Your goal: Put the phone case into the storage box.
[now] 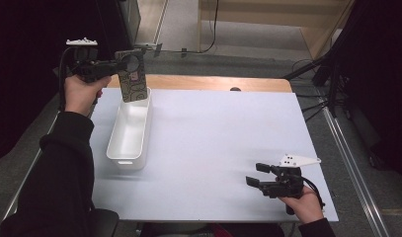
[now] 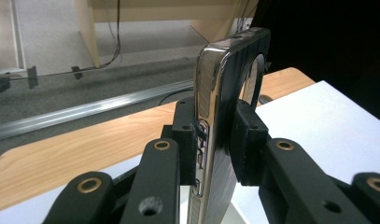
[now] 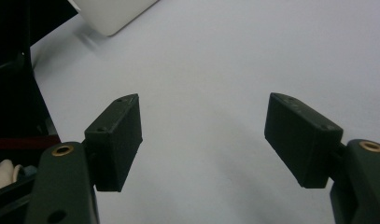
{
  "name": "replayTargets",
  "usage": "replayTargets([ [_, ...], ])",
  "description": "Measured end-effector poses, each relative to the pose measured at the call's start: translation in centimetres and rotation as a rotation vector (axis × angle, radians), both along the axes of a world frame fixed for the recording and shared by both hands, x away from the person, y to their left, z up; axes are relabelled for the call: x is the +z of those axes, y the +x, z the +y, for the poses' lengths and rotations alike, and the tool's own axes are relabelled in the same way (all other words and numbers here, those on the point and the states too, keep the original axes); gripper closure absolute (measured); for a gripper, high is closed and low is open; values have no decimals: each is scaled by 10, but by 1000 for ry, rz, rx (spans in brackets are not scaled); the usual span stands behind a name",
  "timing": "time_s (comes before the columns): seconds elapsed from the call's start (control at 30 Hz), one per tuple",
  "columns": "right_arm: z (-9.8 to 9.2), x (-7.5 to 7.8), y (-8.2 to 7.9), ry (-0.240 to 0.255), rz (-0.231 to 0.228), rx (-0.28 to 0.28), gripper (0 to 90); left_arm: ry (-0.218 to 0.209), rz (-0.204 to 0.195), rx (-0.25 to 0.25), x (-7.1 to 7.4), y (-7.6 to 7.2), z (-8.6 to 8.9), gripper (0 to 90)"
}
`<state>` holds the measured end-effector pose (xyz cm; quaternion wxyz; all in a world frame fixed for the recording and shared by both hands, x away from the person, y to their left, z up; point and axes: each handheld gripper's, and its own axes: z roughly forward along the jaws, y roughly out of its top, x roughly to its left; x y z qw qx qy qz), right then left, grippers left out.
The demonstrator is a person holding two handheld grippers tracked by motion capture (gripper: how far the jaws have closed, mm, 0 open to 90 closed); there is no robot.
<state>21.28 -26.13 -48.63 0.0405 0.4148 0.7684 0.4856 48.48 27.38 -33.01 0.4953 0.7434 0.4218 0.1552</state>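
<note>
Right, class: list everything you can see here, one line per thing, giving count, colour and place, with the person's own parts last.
Phone: one, patterned case with a ring on its back, held upright above the far end of the bin.
Bin: one, white, oblong, on the left part of the table.
Table: one, white top with a wooden strip along its far edge.
Cables: several, black, on the floor right of the table.
Left hand-held gripper: one, black, raised at far left, shut on the phone; the left gripper view shows its pads pressing both faces.
Right hand-held gripper: one, black, low over the table's near right corner, open with nothing between its jaws.
Sleeve: one, black, near left.
</note>
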Motion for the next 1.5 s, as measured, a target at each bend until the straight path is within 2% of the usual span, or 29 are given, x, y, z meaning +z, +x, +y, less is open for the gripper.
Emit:
replayTargets([
  [0.37,2,0,0,-5,6,12,264,13,-1,-5,-9,4,1,738],
  [0.47,3,0,0,-2,6,12,264,-5,1,0,-15,6,3,738],
  [0.6,3,0,1,-3,4,15,265,-7,5,8,-20,8,4,739],
  [0.87,4,0,1,-3,5,17,265,-2,-19,-6,-28,9,1,738],
  [1.13,2,0,1,3,5,13,264,-3,-19,-14,-34,10,-1,739],
  [1.27,2,0,2,2,5,15,264,8,0,-6,-41,14,-1,737],
  [1.37,2,0,1,3,8,14,264,-6,14,0,-44,16,1,737],
  [1.5,2,-1,2,2,4,15,265,7,14,4,-50,18,1,737],
])
